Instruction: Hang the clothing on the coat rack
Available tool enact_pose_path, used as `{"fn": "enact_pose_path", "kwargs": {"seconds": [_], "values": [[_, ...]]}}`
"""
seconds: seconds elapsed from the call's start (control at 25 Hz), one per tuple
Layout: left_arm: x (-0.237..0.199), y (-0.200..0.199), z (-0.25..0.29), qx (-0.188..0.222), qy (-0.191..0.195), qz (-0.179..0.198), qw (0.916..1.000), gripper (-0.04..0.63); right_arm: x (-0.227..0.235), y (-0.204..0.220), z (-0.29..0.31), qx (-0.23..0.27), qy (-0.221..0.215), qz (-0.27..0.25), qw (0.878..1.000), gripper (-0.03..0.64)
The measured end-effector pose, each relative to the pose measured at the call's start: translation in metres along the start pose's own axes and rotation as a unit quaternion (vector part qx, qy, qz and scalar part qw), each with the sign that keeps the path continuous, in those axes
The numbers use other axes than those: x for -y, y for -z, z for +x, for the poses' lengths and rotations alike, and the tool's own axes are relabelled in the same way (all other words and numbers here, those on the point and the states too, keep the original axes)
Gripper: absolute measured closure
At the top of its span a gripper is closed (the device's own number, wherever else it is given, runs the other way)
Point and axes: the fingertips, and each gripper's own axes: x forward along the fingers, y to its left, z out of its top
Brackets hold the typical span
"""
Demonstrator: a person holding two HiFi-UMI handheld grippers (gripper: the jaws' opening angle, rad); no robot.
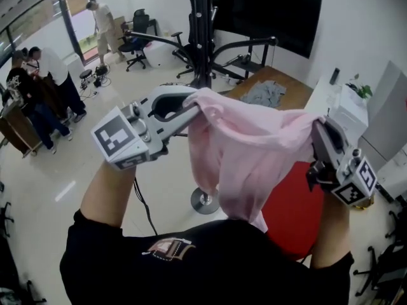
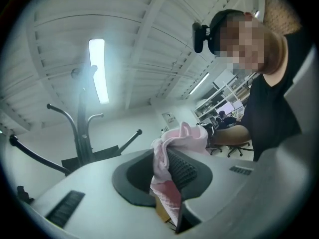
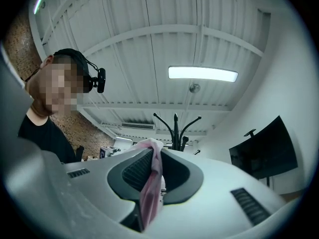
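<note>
A pale pink garment [image 1: 245, 151] hangs stretched between my two grippers, held up at chest height in the head view. My left gripper [image 1: 191, 107] is shut on its left edge; pink cloth [image 2: 167, 171] is pinched between the pads. My right gripper [image 1: 316, 132] is shut on the right edge, with a strip of pink cloth [image 3: 151, 183] caught between its pads. The black coat rack [image 1: 202, 30] stands just beyond the garment, its curved arms spreading left and right. The rack's hooks [image 3: 175, 128] also show past the right gripper, and its pole [image 2: 82, 128] past the left one.
A wooden table with a grey cloth [image 1: 264, 94] stands behind the rack. A red surface [image 1: 289, 215] lies below the garment at the right. The rack's round base [image 1: 205, 201] sits on the floor. People [image 1: 44, 81] and office chairs [image 1: 133, 40] are far left. A dark screen [image 1: 273, 11] hangs on the wall.
</note>
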Motion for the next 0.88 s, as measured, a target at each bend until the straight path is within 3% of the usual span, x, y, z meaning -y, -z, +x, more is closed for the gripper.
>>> {"fn": "enact_pose_path", "kwargs": {"seconds": [0.24,0.48,0.68,0.88], "values": [[-0.058,0.013,-0.059,-0.005,-0.026,0.002,0.9997,0.543,-0.008,0.025,0.081,0.001,-0.015,0.006,1.000,0.574],[-0.102,0.030,-0.085,-0.008,-0.053,0.004,0.9986,0.543,0.002,0.046,0.128,0.000,-0.008,0.002,1.000,0.574],[-0.134,0.058,-0.085,-0.034,-0.086,-0.023,0.9955,0.543,0.029,0.070,0.150,0.000,0.028,0.015,1.000,0.574],[-0.170,0.088,-0.070,-0.031,-0.097,-0.031,0.9943,0.543,0.071,0.098,0.166,-0.004,0.091,0.043,0.995,0.574]]}}
